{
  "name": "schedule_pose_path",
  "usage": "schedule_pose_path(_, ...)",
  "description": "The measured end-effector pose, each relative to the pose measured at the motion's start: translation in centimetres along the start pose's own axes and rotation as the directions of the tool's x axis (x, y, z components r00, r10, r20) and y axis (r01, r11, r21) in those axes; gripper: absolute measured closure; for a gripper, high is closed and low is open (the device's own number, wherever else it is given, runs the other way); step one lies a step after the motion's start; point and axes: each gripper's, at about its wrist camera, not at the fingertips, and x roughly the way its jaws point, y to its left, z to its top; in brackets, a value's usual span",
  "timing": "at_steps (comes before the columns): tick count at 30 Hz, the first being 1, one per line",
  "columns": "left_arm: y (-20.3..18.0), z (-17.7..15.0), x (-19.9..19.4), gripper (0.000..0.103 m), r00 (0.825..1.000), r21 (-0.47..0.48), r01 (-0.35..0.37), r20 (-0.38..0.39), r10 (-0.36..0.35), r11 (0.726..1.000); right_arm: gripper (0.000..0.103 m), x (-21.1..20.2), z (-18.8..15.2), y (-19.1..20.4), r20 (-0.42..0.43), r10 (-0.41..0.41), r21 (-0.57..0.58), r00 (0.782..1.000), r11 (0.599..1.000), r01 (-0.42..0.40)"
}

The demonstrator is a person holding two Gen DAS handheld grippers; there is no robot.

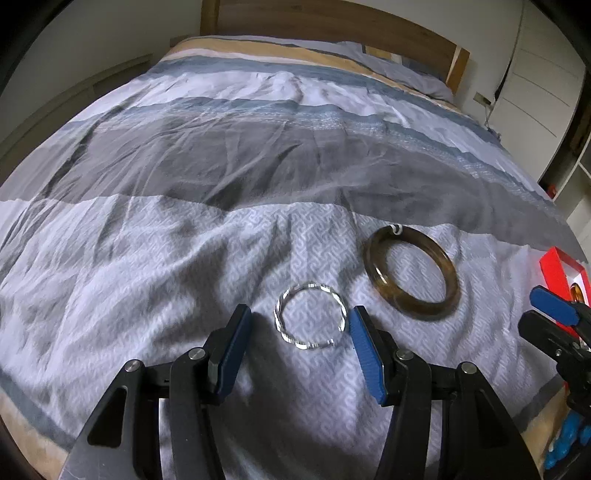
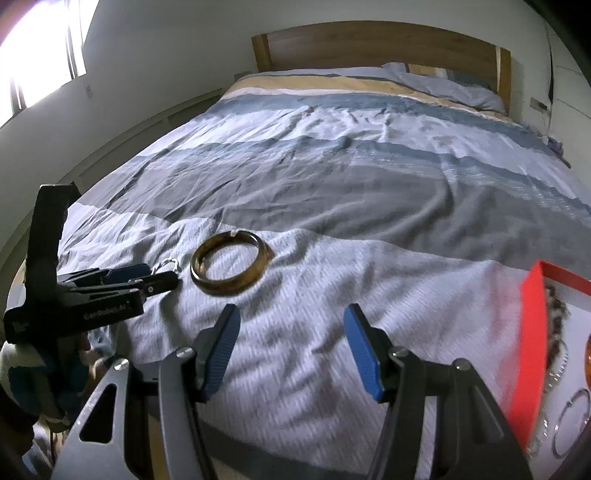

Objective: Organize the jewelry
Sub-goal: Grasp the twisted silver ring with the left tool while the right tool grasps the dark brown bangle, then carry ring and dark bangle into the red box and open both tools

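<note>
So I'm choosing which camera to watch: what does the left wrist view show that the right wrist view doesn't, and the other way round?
Only the left wrist view shows the whole silver bangle, lying between the open left gripper fingers, untouched. Only the right wrist view shows inside the red box: a beaded bracelet and thin silver bangles, plus a bright window. Both show the brown bangle on the striped duvet, the wooden headboard, and the open, empty right gripper.
</note>
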Motion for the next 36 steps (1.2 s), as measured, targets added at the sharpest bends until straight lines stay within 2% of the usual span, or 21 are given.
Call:
schedule_pose_path(3,0.3,0.1,0.4,0.063,1.0,0.003,0.001,0.012,-0.001,1.0,0.046,1.4,0.6,0.3,-0.008,0.023,0.002,1.0,1.0,-0.023)
schedule_pose_path(13,0.8,-0.6,0.7,0.063,0.998,-0.01,0.017,0.055,-0.016,1.0,0.048,5.3,2.5,1.4,-0.026,0.089,0.027,0.996,0.996,-0.088)
schedule_pose_path(15,0.9,-0.7,0.7,0.063,0.998,-0.011,0.02,0.061,-0.02,1.0,0.054,6.0,2.8,1.5,-0.034,0.089,0.025,0.995,0.996,-0.089)
schedule_pose_path(16,0.9,-0.8,0.7,0.063,0.998,-0.012,0.023,0.063,-0.022,1.0,0.065,6.4,2.9,1.5,-0.043,0.089,0.027,0.995,0.996,-0.088)
schedule_pose_path(17,1.0,-0.9,0.7,0.063,0.998,-0.014,0.025,0.065,-0.025,1.0,0.07,6.9,3.0,1.5,-0.054,0.089,0.033,0.995,0.996,-0.087)
schedule_pose_path(20,1.0,-1.0,0.7,0.063,0.997,-0.015,0.027,0.071,-0.026,1.0,0.081,8.0,3.1,1.3,-0.078,0.083,0.047,0.993,0.996,-0.08)
schedule_pose_path(23,1.0,-1.2,0.7,0.063,0.997,-0.014,0.026,0.077,-0.025,1.0,0.081,9.3,3.2,1.5,-0.125,0.069,0.036,0.99,0.997,-0.065)
schedule_pose_path(28,1.0,-1.3,0.7,0.063,0.997,-0.016,0.024,0.079,-0.023,1.0,0.082,10.3,3.4,2.3,-0.142,0.016,-0.026,0.99,0.999,-0.02)
schedule_pose_path(31,0.8,-1.3,0.7,0.063,0.997,-0.011,0.016,0.079,-0.015,1.0,0.093,10.2,3.4,2.8,-0.135,-0.013,-0.051,0.991,0.999,0.007)
schedule_pose_path(36,-0.1,-1.1,0.2,0.063,0.996,0.013,-0.025,0.085,0.024,1.0,0.094,8.3,3.2,3.3,-0.088,-0.036,-0.074,0.995,0.997,0.03)
